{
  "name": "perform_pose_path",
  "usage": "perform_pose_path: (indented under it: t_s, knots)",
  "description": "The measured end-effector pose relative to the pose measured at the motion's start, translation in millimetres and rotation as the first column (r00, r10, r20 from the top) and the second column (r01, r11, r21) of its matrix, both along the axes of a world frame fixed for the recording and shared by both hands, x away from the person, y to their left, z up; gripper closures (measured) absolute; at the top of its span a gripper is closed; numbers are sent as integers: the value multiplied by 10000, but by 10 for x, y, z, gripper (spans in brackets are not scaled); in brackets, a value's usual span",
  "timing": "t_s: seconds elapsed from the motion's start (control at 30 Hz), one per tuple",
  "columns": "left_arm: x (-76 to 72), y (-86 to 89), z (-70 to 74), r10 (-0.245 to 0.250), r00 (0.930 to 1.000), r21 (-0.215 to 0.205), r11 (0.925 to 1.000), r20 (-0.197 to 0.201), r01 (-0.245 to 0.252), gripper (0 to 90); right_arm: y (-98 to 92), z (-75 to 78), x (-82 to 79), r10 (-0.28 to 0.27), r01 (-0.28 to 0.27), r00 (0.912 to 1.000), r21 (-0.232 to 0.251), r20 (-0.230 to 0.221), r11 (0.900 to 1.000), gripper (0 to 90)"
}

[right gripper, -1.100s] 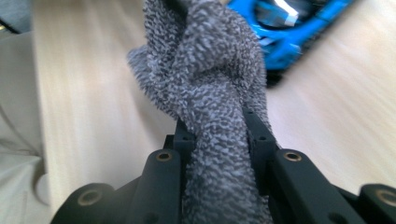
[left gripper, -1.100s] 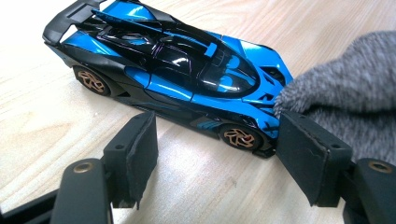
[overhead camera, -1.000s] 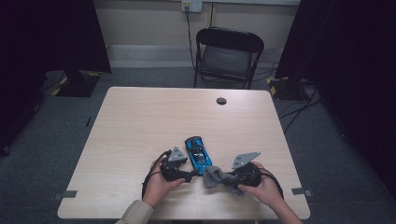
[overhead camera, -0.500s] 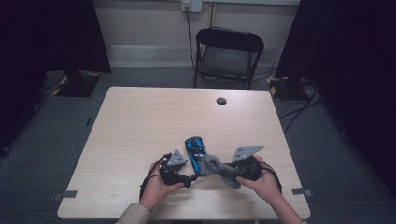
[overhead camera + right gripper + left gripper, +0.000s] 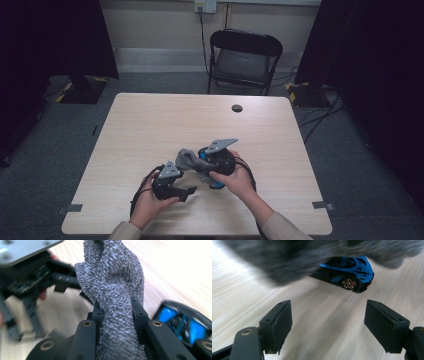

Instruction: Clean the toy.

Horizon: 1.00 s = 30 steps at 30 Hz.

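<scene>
The right gripper (image 5: 117, 315) is clamped on a grey cloth (image 5: 112, 287), which it holds above the wooden table (image 5: 150, 130) just over the blue toy car (image 5: 347, 271). At about eight o'clock from it, the left gripper (image 5: 328, 325) has just been opening; its jaws stand wide with nothing between them

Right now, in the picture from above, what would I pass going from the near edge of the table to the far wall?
Left tongs → grey cloth → small black disc on the table → black folding chair → wall socket.
</scene>
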State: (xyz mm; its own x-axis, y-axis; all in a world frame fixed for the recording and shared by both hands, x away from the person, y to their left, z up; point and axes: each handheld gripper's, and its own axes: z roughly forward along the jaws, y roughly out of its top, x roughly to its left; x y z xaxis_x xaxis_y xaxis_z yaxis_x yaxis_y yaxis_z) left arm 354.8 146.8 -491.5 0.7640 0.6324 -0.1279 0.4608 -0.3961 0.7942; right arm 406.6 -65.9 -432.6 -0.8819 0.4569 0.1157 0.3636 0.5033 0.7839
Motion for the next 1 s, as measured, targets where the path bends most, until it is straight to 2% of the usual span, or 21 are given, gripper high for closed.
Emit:
perform_pose_path:
  t_s: [0.1, 0.2, 0.3, 0.4, 0.53, 0.63, 0.73, 0.87, 1.0]
  knots:
    - [0, 40, -3, 83, 9999, -16, 10000, -113, -83, 219, 175, -61, 78, -108, 111, 9999, 280, -121, 9995, 713]
    - [-2, 99, 5, 161, 9998, -38, 9999, -134, -162, 218, 322, -129, 164, -274, 274, 9996, 60, 46, 9996, 713]
    - [4, 156, 5, 306, 9995, -111, 9995, -123, -307, 218, 381, -241, 248, -394, 393, 9992, -211, -25, 9990, 713]
    - [17, 220, 9, 451, 9989, -118, 9989, -121, -452, 218, 387, -331, 264, -311, 309, 9994, -170, -157, 9994, 712]
    - [5, 262, 13, 539, 9985, -104, 9985, -116, -540, 218, 454, -279, 292, -369, 371, 9992, 146, -140, 9992, 712]
    - [2, 273, 20, 567, 9984, -113, 9983, -84, -568, 218, 532, -277, 322, -435, 439, 9989, -288, 151, 9986, 714]
    - [5, 293, 18, 592, 9982, -176, 9981, -82, -594, 216, 510, -310, 295, -412, 426, 9989, -672, 214, 9968, 714]
    - [26, 314, 6, 620, 9980, -114, 9980, -94, -621, 216, 411, -334, 202, -234, 243, 9997, -806, 111, 9964, 714]
    - [37, 307, 24, 616, 9981, -170, 9979, -90, -618, 219, 300, -353, 40, 72, -68, 10000, -969, 41, 9953, 714]
